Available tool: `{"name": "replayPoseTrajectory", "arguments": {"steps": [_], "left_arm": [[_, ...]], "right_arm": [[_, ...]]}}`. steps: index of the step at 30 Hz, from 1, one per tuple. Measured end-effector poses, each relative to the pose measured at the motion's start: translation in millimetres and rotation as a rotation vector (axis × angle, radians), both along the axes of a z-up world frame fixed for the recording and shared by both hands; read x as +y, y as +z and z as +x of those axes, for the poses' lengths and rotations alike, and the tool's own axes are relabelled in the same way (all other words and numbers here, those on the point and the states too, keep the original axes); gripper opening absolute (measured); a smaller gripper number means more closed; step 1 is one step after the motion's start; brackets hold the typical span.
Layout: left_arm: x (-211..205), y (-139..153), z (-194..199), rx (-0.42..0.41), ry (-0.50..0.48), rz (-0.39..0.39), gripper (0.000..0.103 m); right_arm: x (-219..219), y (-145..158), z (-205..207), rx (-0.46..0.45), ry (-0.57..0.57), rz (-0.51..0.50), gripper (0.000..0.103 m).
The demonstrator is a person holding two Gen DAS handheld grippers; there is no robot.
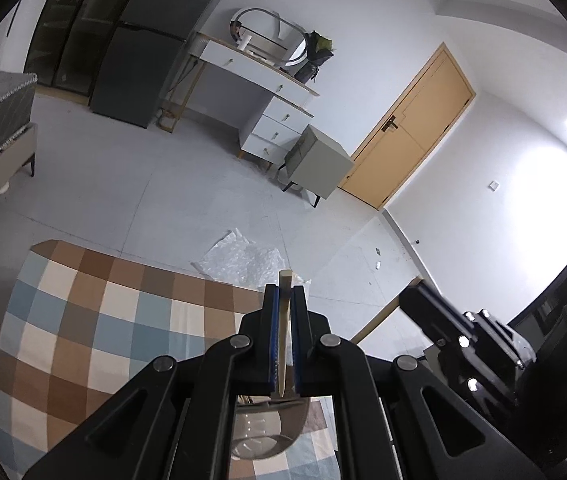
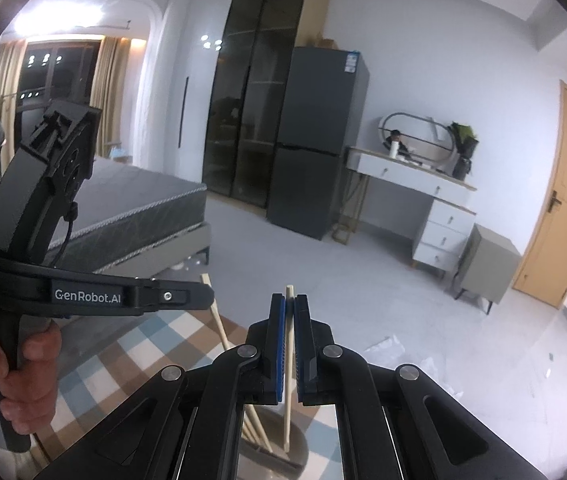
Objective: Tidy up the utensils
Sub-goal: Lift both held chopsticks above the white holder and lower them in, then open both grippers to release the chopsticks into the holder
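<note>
My left gripper [image 1: 285, 294] is shut on a pale wooden chopstick [image 1: 283, 332] that stands upright between the blue pads, its lower end over a smoky glass cup [image 1: 271, 428]. My right gripper [image 2: 290, 304] is shut on another wooden chopstick [image 2: 289, 344], whose lower end reaches into the same glass cup [image 2: 275, 436]. More chopsticks [image 2: 255, 424] lean in that cup. The left gripper also shows in the right wrist view [image 2: 203, 296], held by a hand, with its chopstick [image 2: 217, 316] sticking out past the fingers. The right gripper shows blurred in the left wrist view [image 1: 419, 300].
A checked brown, blue and cream cloth [image 1: 95, 320] covers the table under the cup. Beyond lie grey floor, bubble wrap [image 1: 243, 258], a bed [image 2: 131, 204], a dark fridge [image 2: 319, 140], a white dresser [image 2: 423, 184] and a wooden door [image 1: 415, 128].
</note>
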State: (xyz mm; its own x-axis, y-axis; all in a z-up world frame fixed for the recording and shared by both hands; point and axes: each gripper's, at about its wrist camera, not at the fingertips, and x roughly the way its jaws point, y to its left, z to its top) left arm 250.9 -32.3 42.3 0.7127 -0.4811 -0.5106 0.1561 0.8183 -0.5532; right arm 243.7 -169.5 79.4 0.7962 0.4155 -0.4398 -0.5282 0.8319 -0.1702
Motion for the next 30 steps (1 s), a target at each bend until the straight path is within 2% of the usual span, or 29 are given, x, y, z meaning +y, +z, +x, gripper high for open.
{"name": "replayPoseTrajectory", "arguments": {"steps": [5, 19, 24, 26, 27, 29, 30], "left_arm": [[1.2, -10.5, 6.7, 0.018, 0.011, -0.022, 0.001], [-14.1, -25.6, 9.6, 0.065, -0.038, 0.043, 0.001], [-19.2, -30.0, 14.2, 0.136, -0.088, 0.051, 0.002], [-17.4, -31.1, 15.2, 0.164, -0.089, 0.048, 0.004], [-15.7, -29.9, 14.8, 0.175, -0.083, 0.052, 0.009], [-13.4, -27.8, 12.1, 0.186, -0.072, 0.062, 0.023], [-10.0, -24.7, 8.5, 0.189, -0.057, 0.063, 0.035]], "right_arm": [[4.1, -24.8, 15.2, 0.038, 0.014, -0.029, 0.003], [-4.4, -66.8, 27.5, 0.126, 0.029, -0.045, 0.003], [-10.9, -79.6, 30.9, 0.195, 0.017, -0.013, 0.004], [-16.4, -83.9, 31.2, 0.216, 0.003, -0.001, 0.004], [-20.2, -84.9, 30.8, 0.223, -0.009, 0.008, 0.004], [-25.6, -85.5, 30.0, 0.236, -0.031, 0.03, 0.013], [-31.0, -85.0, 27.9, 0.241, -0.048, 0.051, 0.022]]}}
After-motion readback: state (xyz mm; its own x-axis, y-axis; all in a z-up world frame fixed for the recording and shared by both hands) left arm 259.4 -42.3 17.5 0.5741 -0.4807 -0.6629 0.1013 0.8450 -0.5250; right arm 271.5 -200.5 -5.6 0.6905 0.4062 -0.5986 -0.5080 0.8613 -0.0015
